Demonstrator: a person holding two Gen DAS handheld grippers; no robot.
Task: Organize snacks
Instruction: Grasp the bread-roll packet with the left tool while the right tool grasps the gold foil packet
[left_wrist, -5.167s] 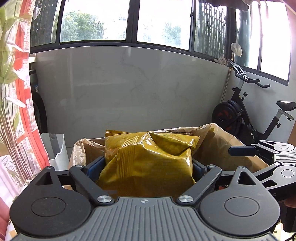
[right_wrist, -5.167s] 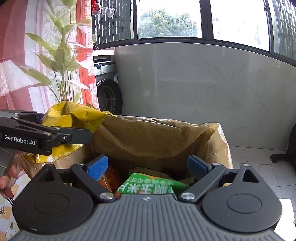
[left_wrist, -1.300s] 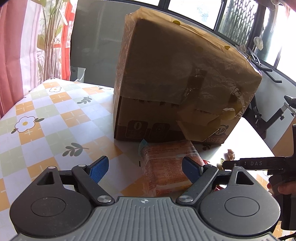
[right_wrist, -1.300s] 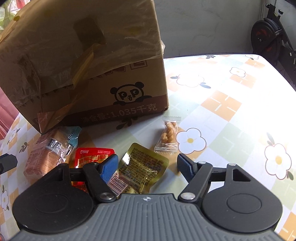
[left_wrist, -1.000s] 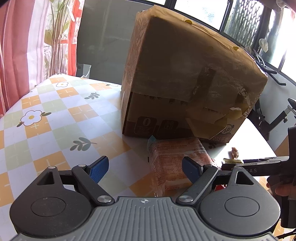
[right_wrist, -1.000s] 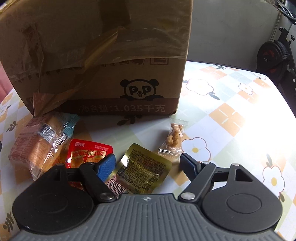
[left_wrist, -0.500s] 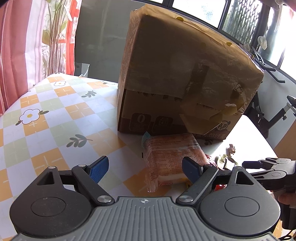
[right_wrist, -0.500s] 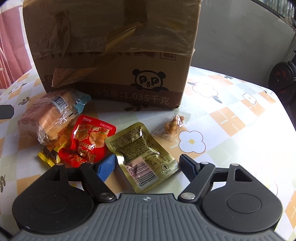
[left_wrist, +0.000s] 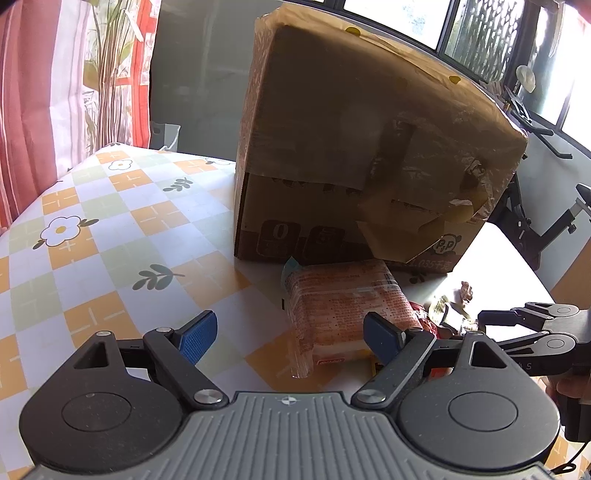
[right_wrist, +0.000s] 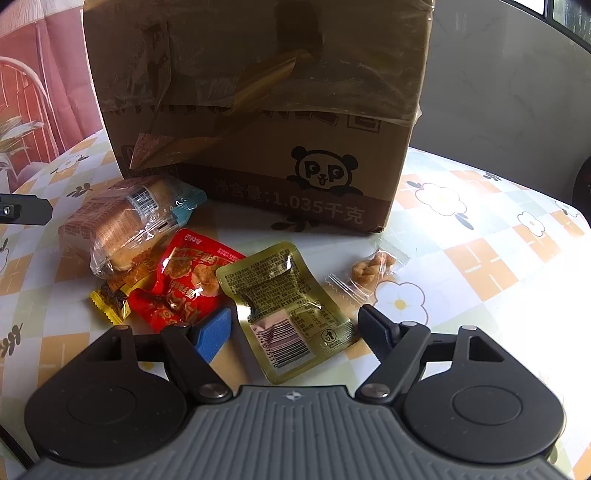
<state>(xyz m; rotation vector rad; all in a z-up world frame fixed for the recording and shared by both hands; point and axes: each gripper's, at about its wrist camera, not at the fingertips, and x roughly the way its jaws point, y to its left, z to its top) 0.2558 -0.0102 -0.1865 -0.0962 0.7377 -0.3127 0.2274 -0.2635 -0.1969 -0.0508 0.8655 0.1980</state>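
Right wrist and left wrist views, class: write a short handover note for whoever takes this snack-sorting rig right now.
Left claw: open, empty, over the wrapped bread pack.
Right claw: open, jaws just closing around the gold pouch, not gripping.
On the table, before the cardboard box: bread pack, red packet, yellow packet, gold pouch, clear twist snack.
Done: none of these five boxed.
Left: all five.

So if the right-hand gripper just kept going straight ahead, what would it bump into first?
Most likely the flat gold foil snack pouch lying on the table between the right gripper's open jaws, though depth is hard to judge.
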